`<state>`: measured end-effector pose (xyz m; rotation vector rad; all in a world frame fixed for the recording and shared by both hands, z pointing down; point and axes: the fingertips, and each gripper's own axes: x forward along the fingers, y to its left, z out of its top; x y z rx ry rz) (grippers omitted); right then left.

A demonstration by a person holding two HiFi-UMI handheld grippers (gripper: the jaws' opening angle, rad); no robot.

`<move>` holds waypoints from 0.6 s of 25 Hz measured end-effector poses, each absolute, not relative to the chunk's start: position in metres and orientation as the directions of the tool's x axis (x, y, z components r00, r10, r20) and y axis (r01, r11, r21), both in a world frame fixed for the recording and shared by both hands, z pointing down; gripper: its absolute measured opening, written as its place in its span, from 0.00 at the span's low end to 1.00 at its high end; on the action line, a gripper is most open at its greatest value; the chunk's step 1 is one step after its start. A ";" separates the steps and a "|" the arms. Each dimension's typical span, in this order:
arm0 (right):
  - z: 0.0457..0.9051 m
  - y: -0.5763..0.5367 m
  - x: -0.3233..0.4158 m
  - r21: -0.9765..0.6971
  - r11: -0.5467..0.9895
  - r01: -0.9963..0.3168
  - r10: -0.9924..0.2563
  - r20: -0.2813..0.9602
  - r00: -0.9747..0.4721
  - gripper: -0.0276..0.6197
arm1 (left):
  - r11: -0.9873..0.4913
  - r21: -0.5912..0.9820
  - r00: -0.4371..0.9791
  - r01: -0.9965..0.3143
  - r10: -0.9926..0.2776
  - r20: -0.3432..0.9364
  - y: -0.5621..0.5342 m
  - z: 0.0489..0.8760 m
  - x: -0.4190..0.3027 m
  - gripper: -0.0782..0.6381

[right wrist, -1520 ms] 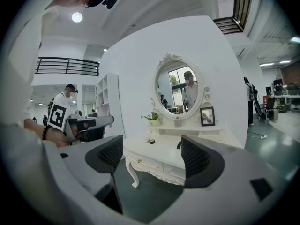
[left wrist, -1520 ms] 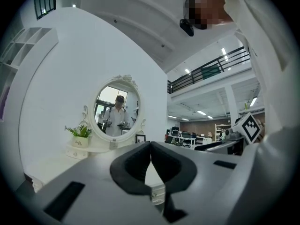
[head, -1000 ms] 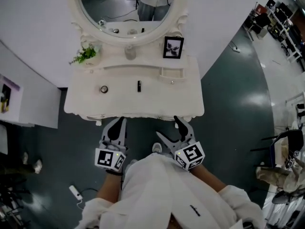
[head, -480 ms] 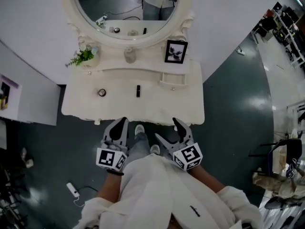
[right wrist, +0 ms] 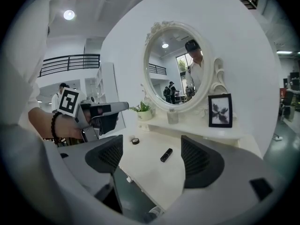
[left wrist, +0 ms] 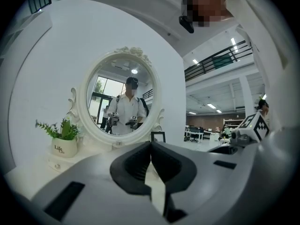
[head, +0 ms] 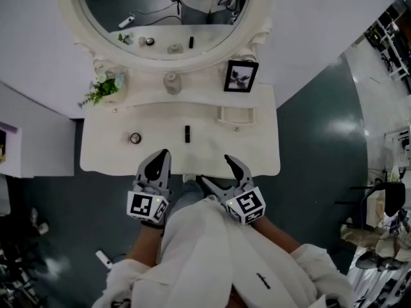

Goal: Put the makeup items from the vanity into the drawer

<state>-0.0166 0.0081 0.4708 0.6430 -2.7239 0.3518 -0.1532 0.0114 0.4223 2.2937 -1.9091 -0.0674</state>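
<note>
On the white vanity (head: 257, 159) lie a black lipstick (head: 187, 133) and a small round compact (head: 135, 138), both lying apart near the middle-left of the top. The right gripper view shows the lipstick (right wrist: 166, 154) and the compact (right wrist: 135, 141) ahead of the jaws. My left gripper (head: 160, 158) sits over the vanity's front edge, shut and empty, its pads meeting in its own view (left wrist: 151, 159). Open with nothing between its jaws, my right gripper (head: 218, 172) hovers at the front edge, right of the left one.
A potted plant (head: 101, 88), a small jar (head: 171, 82), a framed picture (head: 240, 76) and a shallow tray (head: 235, 115) stand at the back under the oval mirror (head: 160, 18). A knob (right wrist: 127, 178) shows on the vanity's front. Dark floor surrounds the vanity.
Both grippers have moved forward from short of the vanity to its front edge. The head view has come closer to the vanity. Neither jaw state has changed.
</note>
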 end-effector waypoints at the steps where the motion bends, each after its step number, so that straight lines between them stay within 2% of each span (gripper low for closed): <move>1: 0.475 0.003 -0.026 -0.163 0.870 -0.466 -0.385 0.368 -0.846 0.65 | -0.177 0.151 0.190 -0.973 -0.979 0.074 0.004 0.425 -0.160 0.15; 15: 0.551 -0.071 -0.105 -0.172 0.848 -0.502 -0.346 0.538 -0.769 0.65 | -0.244 0.223 0.287 -0.944 -0.939 0.187 -0.090 0.494 -0.210 0.15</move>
